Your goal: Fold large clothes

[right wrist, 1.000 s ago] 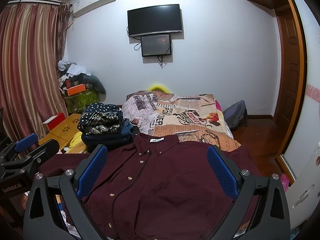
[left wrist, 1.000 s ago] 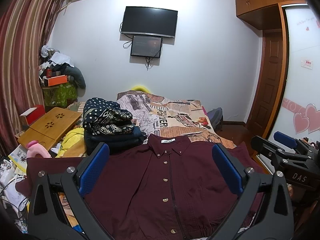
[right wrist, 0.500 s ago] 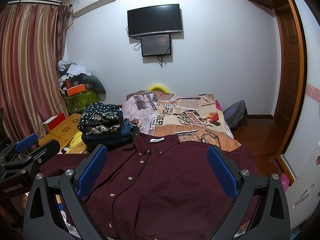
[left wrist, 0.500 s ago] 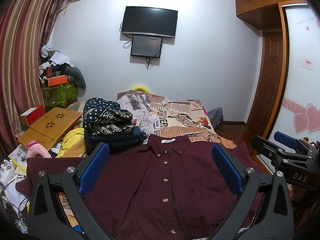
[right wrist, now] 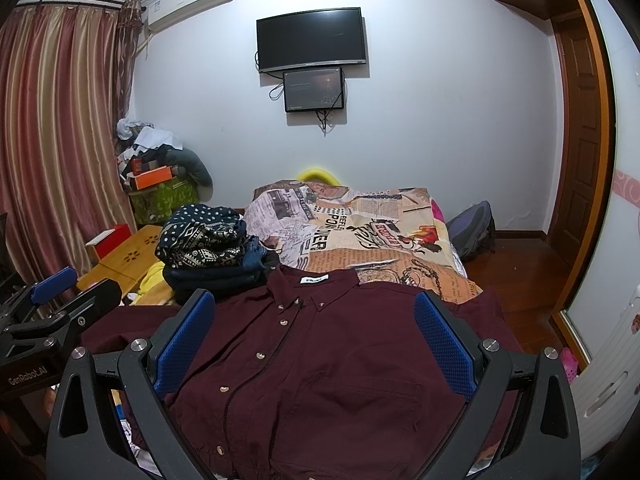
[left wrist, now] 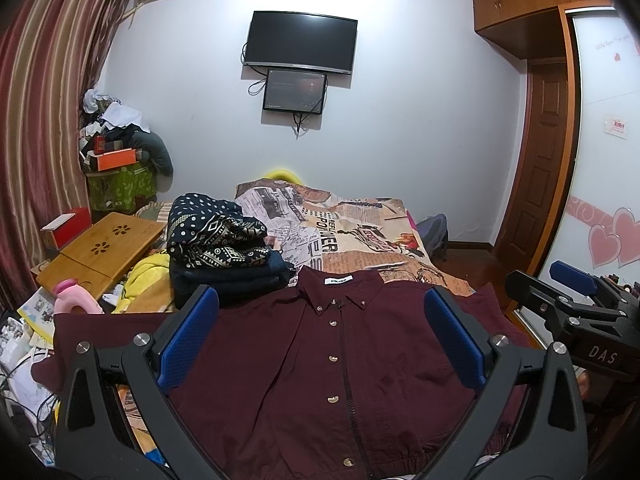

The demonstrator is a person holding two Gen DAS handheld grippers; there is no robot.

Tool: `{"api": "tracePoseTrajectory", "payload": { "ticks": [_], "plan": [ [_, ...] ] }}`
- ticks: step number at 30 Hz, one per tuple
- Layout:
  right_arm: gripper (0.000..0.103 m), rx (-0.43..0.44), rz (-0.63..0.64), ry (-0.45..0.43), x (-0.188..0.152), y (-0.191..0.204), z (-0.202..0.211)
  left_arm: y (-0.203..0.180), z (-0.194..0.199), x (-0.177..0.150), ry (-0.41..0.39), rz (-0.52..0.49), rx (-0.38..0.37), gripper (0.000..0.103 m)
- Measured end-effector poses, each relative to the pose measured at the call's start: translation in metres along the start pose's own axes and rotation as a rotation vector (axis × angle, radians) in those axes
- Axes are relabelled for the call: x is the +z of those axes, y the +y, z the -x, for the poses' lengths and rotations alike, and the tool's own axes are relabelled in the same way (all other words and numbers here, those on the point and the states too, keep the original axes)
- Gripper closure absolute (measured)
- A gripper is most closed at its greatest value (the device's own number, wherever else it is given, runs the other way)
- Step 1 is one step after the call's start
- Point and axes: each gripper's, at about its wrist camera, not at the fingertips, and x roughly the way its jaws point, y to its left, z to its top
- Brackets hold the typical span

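1. Left gripper hovers above the near part of the maroon shirt, its blue-padded fingers spread wide with nothing between them; in the right wrist view the same gripper shows at the left edge, above the shirt's left sleeve.
2. On the far left, striped curtains hang beside a heap of boxes and cloth, and a low wooden lap table sits below them with a pink object near its front edge.
3. A stack of folded clothes, patterned piece on top of dark ones, rests on the bed just beyond the shirt's left shoulder.
4. The shirt lies flat and face up on the bed, buttoned, collar pointing away toward the wall, sleeves stretched out to both sides, hem nearest the cameras.
5. Beyond the collar, the newspaper-print bedspread covers the rest of the bed, and a television with a smaller screen under it hangs on the wall.
6. Right gripper also hovers over the shirt with its jaws held wide apart and empty; from the left wrist view it sits above the shirt's right sleeve.
7. At the far right stand a wooden door and a wardrobe panel with pink hearts.
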Motion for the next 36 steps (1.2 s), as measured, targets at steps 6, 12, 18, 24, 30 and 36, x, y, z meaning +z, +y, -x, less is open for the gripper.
{"api": "tracePoseTrajectory", "payload": {
  "ticks": [6, 12, 18, 24, 30, 36],
  "plan": [
    [0.004, 0.0, 0.0, 0.0, 0.001, 0.0, 0.0, -0.001, -0.001, 0.0, 0.002, 0.001, 0.001, 0.0],
    [0.004, -0.005, -0.001, 0.003, 0.0, -0.001, -0.002, -0.001, -0.001, 0.0, 0.002, -0.001, 0.0, 0.0],
    [0.004, -0.016, -0.003, 0.016, 0.002, -0.001, -0.007, 0.001, -0.006, 0.0, 0.006, 0.004, -0.002, 0.0],
    [0.004, -0.039, 0.004, 0.051, 0.003, -0.002, -0.023, 0.016, -0.023, 0.001, 0.028, 0.032, 0.018, 0.0],
    [0.004, -0.064, 0.006, 0.097, 0.004, -0.003, -0.042, 0.057, -0.043, 0.003, 0.041, 0.096, 0.103, 0.0],
    [0.004, -0.092, 0.003, 0.145, 0.005, -0.009, -0.069, 0.117, -0.059, 0.002, 0.048, 0.165, 0.281, 0.0]
  ]
}}
